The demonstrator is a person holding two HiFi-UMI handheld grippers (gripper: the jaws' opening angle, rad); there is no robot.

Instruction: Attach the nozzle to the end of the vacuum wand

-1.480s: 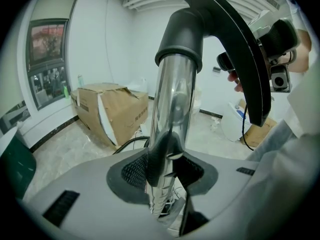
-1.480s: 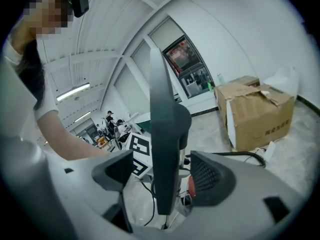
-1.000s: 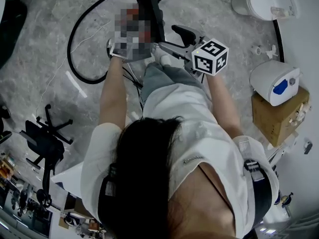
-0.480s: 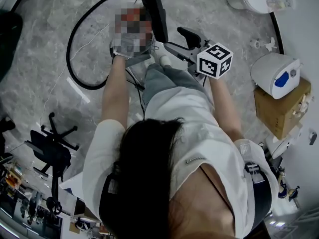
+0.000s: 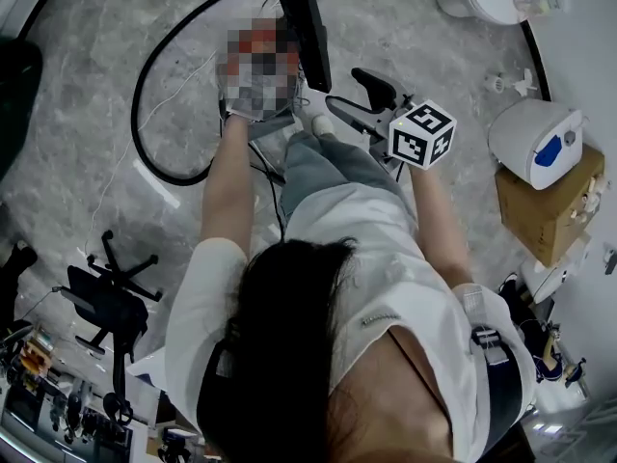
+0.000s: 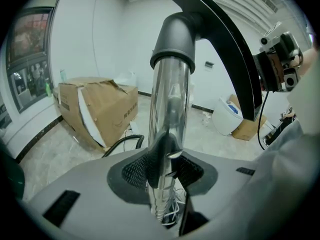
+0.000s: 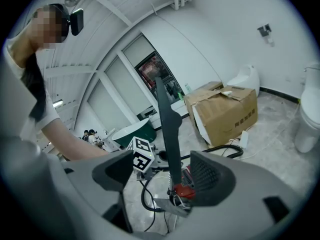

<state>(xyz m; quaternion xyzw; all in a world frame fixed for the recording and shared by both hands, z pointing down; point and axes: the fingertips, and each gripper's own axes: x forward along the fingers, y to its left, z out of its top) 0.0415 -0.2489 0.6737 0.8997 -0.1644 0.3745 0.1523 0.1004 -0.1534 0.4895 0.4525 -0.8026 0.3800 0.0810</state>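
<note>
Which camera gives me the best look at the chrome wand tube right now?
Left gripper view: the chrome wand tube fills the centre, clamped in the left gripper and rising to a black cuff. The head view shows none of its chrome; the right gripper view gives only a thin dark strip.

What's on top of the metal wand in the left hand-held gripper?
A black collar caps the wand; a black curved piece arches rightward. The collar covers the wand's top end, so the joint is hidden.
</note>
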